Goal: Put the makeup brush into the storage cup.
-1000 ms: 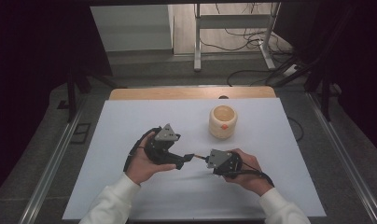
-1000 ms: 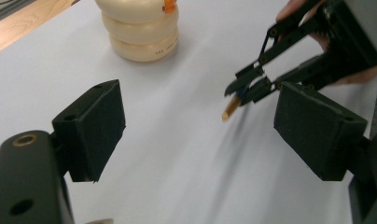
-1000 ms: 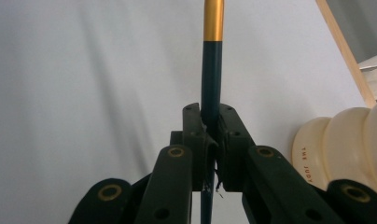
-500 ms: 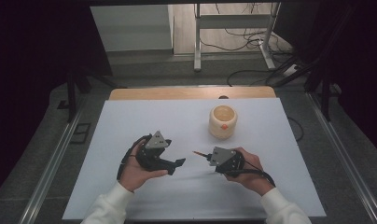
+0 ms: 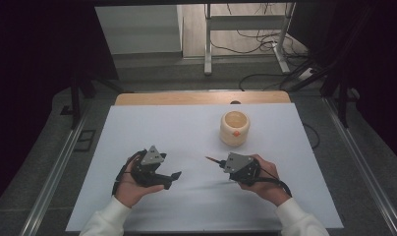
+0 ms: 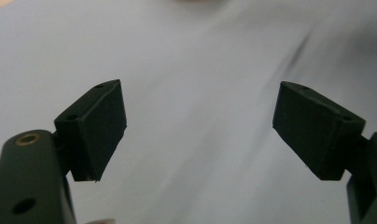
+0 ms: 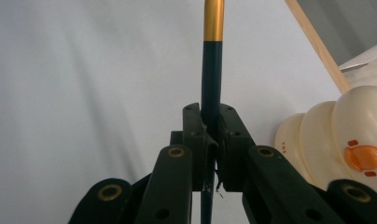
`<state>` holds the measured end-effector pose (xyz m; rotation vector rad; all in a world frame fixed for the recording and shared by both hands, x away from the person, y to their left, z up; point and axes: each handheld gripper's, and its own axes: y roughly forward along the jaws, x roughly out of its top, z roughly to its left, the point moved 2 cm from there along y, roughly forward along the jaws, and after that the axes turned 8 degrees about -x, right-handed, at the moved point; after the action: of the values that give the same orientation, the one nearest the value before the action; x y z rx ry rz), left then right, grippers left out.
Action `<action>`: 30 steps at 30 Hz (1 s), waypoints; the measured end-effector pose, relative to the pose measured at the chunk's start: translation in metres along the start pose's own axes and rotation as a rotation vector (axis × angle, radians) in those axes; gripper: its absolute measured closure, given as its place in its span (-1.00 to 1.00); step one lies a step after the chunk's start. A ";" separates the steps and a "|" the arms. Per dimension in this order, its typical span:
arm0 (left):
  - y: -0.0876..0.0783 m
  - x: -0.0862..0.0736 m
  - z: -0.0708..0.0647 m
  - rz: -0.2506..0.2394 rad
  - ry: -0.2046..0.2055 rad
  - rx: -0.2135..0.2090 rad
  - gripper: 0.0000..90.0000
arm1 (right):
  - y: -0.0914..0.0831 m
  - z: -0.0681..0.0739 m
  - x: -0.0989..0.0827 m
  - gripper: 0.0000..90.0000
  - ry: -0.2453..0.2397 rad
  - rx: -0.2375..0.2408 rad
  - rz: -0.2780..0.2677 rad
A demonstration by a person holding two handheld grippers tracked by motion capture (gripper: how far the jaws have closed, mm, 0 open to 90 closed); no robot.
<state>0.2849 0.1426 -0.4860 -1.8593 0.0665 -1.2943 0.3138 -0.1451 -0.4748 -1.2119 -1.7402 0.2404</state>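
While the left gripper [image 5: 173, 176] rests spread and empty near the table's [image 5: 186, 132] front edge, the right gripper [image 5: 220, 163] beside it pinches a slim dark pen [image 7: 211, 84] with a gold band, jaws pressed against its shaft. The pen points left toward the empty gripper, above the white table. Farther back, right of centre, stands a cream ribbed holder [image 5: 234, 128] with an orange mark. The pen seems picked up; putting it in the holder appears to remain.
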 end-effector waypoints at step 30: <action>-0.017 -0.059 0.023 0.026 -0.078 0.096 -0.63 | -0.010 -0.010 -0.002 0.86 0.053 -0.017 -0.040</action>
<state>0.2690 0.1950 -0.5211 -1.8189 -0.0129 -1.1857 0.3152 -0.1548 -0.4645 -1.1842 -1.7221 0.1694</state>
